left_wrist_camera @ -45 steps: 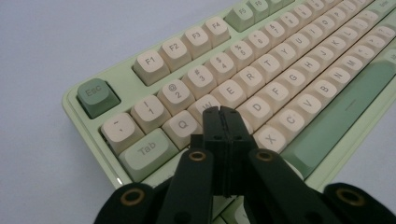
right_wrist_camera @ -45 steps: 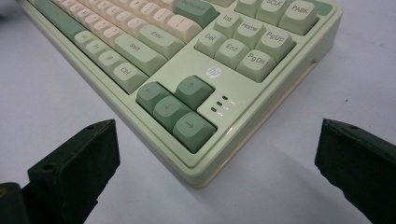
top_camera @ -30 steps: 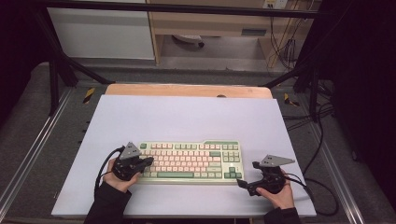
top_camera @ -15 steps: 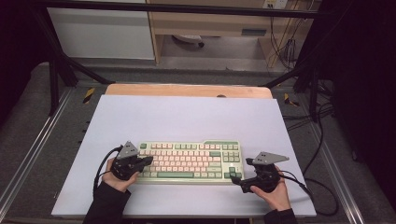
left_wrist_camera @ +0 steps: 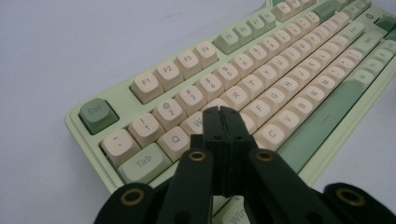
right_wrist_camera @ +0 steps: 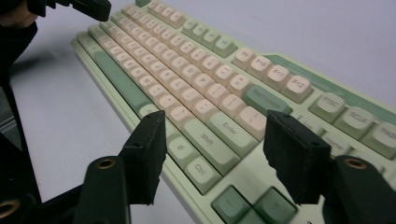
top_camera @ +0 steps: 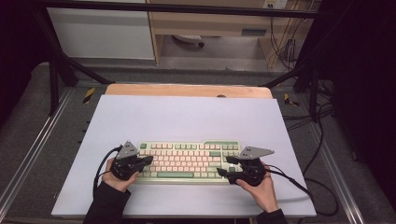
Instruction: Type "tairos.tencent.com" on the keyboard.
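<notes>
Basically, keyboard (top_camera: 189, 160) lies long-axis crosswise on the bench (top_camera: 187, 116), between both claws. Left claw (left_wrist_camera: 223, 122) sits clenched over its left-end letter keys; right claw (right_wrist_camera: 212, 140), parted and just closing, nothing gripped, hovers over its right end.

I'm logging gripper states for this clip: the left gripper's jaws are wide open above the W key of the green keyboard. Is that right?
Not quite. The left gripper is shut: in the left gripper view its two black jaws press flat together, with nothing between them. The rest holds: the tips sit above the letter rows near the W key of the green keyboard.
</notes>
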`<state>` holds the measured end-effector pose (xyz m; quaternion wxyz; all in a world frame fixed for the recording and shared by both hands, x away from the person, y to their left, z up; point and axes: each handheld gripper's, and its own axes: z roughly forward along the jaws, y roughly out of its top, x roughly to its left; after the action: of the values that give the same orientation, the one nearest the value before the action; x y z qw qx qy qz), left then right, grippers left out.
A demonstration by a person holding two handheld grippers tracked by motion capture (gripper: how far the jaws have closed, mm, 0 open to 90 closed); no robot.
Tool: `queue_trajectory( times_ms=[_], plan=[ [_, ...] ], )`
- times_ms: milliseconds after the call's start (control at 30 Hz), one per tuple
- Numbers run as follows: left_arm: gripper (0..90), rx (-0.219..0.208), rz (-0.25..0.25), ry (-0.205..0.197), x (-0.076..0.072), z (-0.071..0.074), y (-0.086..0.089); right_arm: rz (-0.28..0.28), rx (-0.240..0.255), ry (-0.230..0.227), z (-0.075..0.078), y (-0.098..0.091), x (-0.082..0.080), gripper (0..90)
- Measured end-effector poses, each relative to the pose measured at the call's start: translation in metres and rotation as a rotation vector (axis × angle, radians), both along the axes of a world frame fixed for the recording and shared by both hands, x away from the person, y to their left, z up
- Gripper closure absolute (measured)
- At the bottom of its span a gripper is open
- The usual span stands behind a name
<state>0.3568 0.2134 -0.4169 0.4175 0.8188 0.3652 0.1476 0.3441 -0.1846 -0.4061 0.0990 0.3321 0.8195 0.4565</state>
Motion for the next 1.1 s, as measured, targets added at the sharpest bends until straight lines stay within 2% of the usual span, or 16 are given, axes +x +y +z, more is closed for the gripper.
queue_trajectory(
  times_ms=[100,500,933,1067,1100],
  plan=[
    [90.0,0.0,0.001,-0.003,0.0,0.0,0.0,0.01,-0.015,-0.008,0.001,0.009,0.001,48.5],
    [90.0,-0.002,-0.001,-0.003,0.0,0.0,0.0,0.032,-0.016,0.011,0.002,0.042,0.011,75.1],
    [90.0,-0.004,0.0,-0.007,0.0,0.001,0.0,0.015,0.004,0.039,-0.001,0.065,0.021,86.7],
    [90.0,-0.004,0.002,-0.009,0.0,0.001,0.001,0.012,-0.001,0.028,-0.002,0.073,0.023,90.0],
    [90.0,-0.006,0.002,-0.008,0.0,0.001,0.001,0.007,0.013,0.032,-0.003,0.075,0.024,90.0]
  ],
)
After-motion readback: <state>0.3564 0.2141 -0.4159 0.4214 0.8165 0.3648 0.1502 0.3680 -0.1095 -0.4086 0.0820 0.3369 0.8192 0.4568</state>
